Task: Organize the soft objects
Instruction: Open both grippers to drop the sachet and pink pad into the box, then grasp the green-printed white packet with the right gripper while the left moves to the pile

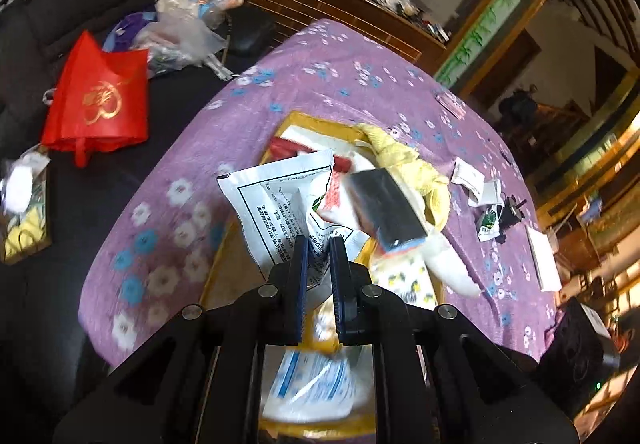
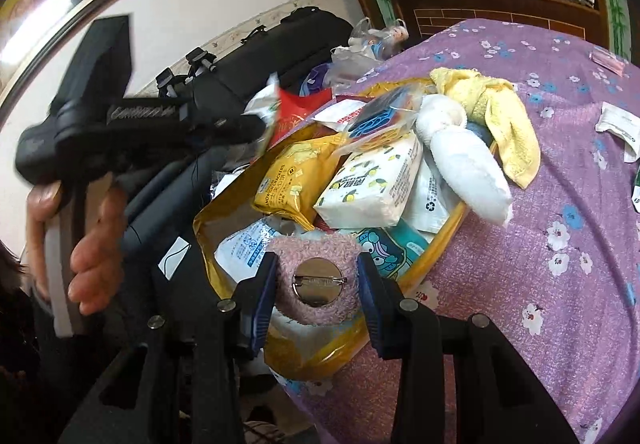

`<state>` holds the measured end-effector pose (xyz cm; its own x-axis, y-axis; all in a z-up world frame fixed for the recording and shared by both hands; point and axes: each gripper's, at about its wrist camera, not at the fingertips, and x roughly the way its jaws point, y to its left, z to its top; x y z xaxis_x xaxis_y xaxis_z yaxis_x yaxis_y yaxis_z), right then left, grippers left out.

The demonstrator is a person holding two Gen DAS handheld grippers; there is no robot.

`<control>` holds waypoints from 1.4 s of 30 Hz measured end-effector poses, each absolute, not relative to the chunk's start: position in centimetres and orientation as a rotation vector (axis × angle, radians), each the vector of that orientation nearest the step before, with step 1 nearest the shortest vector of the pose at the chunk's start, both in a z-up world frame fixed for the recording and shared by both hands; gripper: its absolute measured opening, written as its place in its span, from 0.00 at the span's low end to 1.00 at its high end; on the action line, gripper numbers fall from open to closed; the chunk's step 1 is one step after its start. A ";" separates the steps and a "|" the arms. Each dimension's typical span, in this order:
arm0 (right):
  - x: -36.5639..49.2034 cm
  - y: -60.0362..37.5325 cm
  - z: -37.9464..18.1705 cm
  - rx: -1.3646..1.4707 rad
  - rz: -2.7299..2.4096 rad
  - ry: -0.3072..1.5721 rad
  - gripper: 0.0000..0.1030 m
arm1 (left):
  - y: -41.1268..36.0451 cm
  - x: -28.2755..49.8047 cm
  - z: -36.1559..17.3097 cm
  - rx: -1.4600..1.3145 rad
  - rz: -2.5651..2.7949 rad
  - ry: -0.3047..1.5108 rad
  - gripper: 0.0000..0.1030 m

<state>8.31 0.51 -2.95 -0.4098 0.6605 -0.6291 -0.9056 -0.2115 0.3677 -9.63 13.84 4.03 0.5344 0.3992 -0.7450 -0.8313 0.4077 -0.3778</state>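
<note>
My left gripper [image 1: 319,244] is shut on a white printed packet [image 1: 280,200], held above a yellow basket [image 1: 224,276] on the purple flowered cloth. My right gripper [image 2: 318,264] is shut on a pink fuzzy brooch [image 2: 316,284] with a round metal pin back, held over the basket's near rim [image 2: 444,244]. The basket holds a yellow towel [image 2: 496,112], a white stuffed pouch [image 2: 464,156], a tissue pack [image 2: 372,184], a yellow cracker packet [image 2: 292,180] and other packets. The left gripper with its packet also shows in the right wrist view [image 2: 256,124], at the basket's far left.
A red bag [image 1: 96,100] and clear plastic bags [image 1: 180,32] lie on the dark sofa to the left. Small white sachets [image 1: 472,180] and a white card [image 1: 544,264] lie on the cloth to the right. A cluttered wooden cabinet [image 1: 340,4] stands behind.
</note>
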 end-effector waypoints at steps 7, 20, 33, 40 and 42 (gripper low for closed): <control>8.1 0.6 -2.7 -0.430 1.826 0.860 0.41 | 16.9 -8.2 1.8 -0.884 0.790 0.650 0.10; 10.2 -0.3 -1.6 -0.259 1.881 0.944 0.54 | 14.3 -10.3 2.3 -0.921 0.754 0.533 0.56; 14.2 -2.1 -1.6 -0.158 1.861 0.988 0.54 | 10.4 -8.8 5.6 -0.872 0.706 0.460 0.56; 20.8 -3.7 -1.8 -0.033 1.711 1.030 0.60 | 5.7 -2.0 8.6 -0.763 0.613 0.480 0.58; 23.0 -4.1 -1.9 -0.004 1.657 1.042 0.63 | 4.9 -0.1 8.4 -0.750 0.577 0.507 0.58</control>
<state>23.02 -4.05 -1.91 -0.3765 0.7825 -0.4958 -0.7859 0.0136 0.6182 -0.07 4.92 8.38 0.7322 0.3001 -0.6114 -0.6451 0.5936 -0.4811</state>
